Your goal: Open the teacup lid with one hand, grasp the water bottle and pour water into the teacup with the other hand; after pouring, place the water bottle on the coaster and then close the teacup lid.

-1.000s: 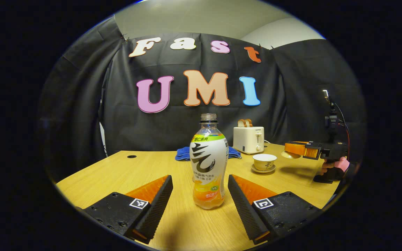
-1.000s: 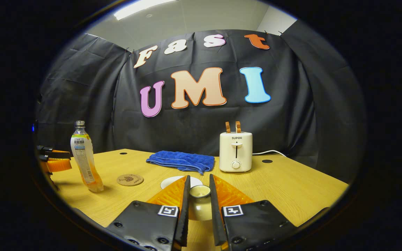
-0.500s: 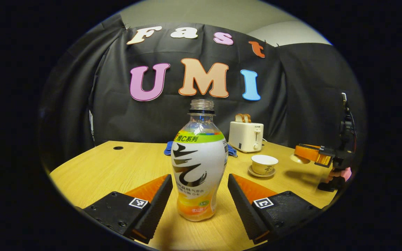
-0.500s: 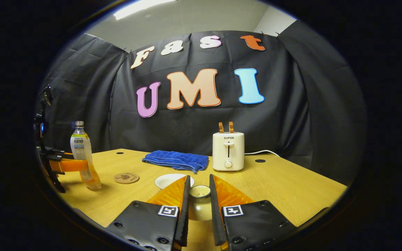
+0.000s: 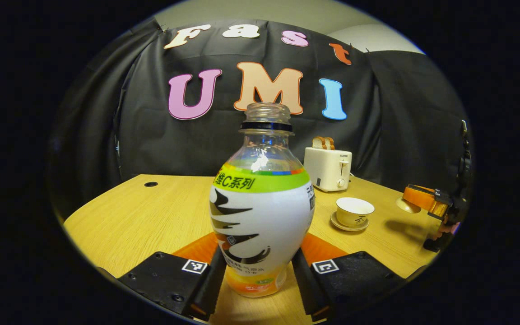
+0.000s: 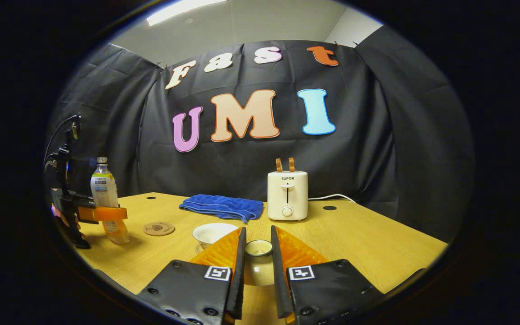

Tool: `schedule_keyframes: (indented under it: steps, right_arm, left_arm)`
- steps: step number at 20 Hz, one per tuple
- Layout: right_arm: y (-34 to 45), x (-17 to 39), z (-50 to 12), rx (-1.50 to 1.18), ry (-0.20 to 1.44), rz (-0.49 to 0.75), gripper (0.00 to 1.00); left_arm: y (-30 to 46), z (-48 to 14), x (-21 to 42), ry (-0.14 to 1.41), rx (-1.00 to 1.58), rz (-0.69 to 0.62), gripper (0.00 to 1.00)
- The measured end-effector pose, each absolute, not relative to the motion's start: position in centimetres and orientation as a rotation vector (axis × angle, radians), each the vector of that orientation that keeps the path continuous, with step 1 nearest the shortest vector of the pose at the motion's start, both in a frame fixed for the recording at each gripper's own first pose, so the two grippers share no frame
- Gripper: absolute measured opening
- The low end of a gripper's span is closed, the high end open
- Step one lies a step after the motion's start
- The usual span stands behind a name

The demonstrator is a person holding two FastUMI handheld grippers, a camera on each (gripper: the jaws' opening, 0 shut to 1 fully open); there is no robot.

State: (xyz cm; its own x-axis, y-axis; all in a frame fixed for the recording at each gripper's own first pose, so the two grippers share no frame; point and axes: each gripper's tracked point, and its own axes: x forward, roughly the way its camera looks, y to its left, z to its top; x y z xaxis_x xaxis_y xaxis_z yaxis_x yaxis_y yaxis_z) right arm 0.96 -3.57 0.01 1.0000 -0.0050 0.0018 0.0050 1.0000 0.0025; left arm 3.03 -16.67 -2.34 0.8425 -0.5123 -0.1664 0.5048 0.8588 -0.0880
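The left tongs (image 5: pixel 257 282) have just closed in on the water bottle (image 5: pixel 260 212) at frame centre — pouring comes next — while the right tongs (image 6: pixel 255 271) stay clamped on the teacup lid (image 6: pixel 258 248), teacup (image 5: pixel 354 212) uncovered at right.

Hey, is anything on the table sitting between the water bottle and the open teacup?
Nothing visible does. In the left gripper view, bare table lies between the water bottle and the teacup. The coaster lies between them but flat.
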Motion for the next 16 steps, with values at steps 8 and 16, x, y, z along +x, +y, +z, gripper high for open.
schedule_keyframes:
  steps: [8,16]
  right_arm:
    - [-4.8,0.7,0.1,0.001,-0.002,-0.037,0.32]
    - [-6.7,0.8,0.0,0.000,-0.001,-0.087,0.32]
  left_arm:
    - [-18.7,-2.2,4.3,0.212,0.041,-0.532,0.58]
    - [-19.5,-2.3,6.9,0.228,0.342,-0.454,0.57]
